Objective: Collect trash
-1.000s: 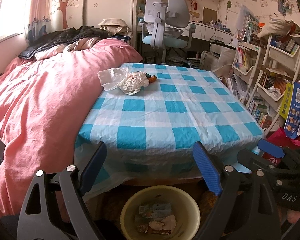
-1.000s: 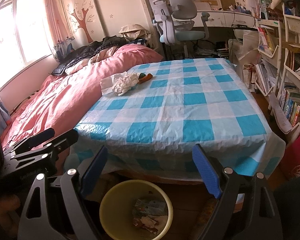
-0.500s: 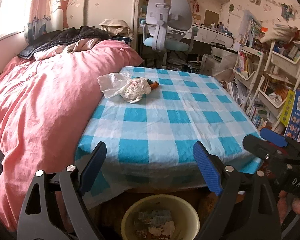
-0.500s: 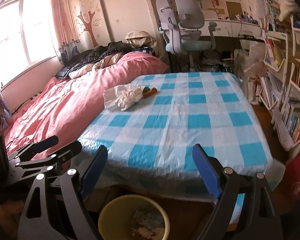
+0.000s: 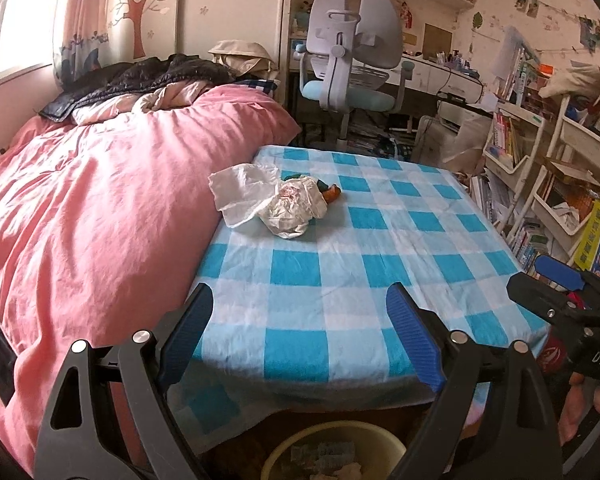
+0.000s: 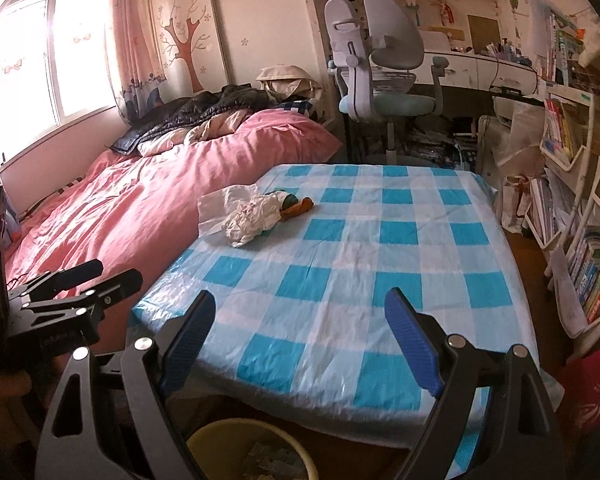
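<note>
Both raised: left gripper (image 5: 300,336), right gripper (image 6: 298,336) level, agape over table (image 5: 340,280).

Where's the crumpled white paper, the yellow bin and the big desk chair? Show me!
crumpled white paper (image 5: 292,212), left wrist view, on its wrinkled middle.
yellow bin (image 6: 236,428), right wrist view, on its near rim.
desk chair (image 6: 396,104), right wrist view, on its blue seat cushion.
</note>
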The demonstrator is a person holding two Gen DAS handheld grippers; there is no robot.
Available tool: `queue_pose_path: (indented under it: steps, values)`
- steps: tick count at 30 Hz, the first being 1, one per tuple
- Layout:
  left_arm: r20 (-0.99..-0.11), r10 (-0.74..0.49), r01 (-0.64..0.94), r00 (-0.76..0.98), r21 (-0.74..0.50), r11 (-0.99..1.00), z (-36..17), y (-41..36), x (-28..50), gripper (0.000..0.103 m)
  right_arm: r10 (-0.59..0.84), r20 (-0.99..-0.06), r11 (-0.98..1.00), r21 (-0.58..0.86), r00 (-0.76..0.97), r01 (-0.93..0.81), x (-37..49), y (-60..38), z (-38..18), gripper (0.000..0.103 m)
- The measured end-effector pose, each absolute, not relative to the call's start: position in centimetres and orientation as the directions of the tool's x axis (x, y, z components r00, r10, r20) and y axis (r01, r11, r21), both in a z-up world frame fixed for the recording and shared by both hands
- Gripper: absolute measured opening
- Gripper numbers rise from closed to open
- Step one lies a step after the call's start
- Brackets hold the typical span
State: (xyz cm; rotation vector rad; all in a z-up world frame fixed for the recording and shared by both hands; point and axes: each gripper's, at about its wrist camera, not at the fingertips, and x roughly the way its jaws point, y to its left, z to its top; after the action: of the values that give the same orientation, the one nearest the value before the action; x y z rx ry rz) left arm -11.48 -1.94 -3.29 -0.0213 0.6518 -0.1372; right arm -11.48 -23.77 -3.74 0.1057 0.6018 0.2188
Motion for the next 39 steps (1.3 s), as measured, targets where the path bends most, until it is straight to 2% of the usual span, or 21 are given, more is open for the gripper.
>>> queue_pose_path:
  steps: [12,18,28,39]
  values:
    - [-0.628,-0.144,0.14,0.765,-0.057,0.988,-4.2,-3.2,-8.2,0.085,0.267,-0.564,0.964,0.175,0.782,-0.202,-8.4,-22.9,-4.4,0.083]
    - [-0.675,-0.217,0.117,0.705,-0.19,0.975,-5.6,-2.4,-5.4,0.085,0.265,-0.551,0.964,0.173,0.791,-0.203,-6.4,-23.0,-3.8,0.083]
    - [-0.735,-0.222,0.039,0.641,-0.257,0.966,-8.6,-1.6,0.6,0.085,0.265,-0.555,0.962,0.205,0.789,-0.179,-2.2,-23.9,-4.4,0.083]
    - [-0.768,-0.179,0.017,0.615,-0.214,0.977,-11.4,-2.9,8.2,0.085,0.305,-0.578,0.948,0.262,0.757,-0.181,1.4,-24.2,-4.8,0.083]
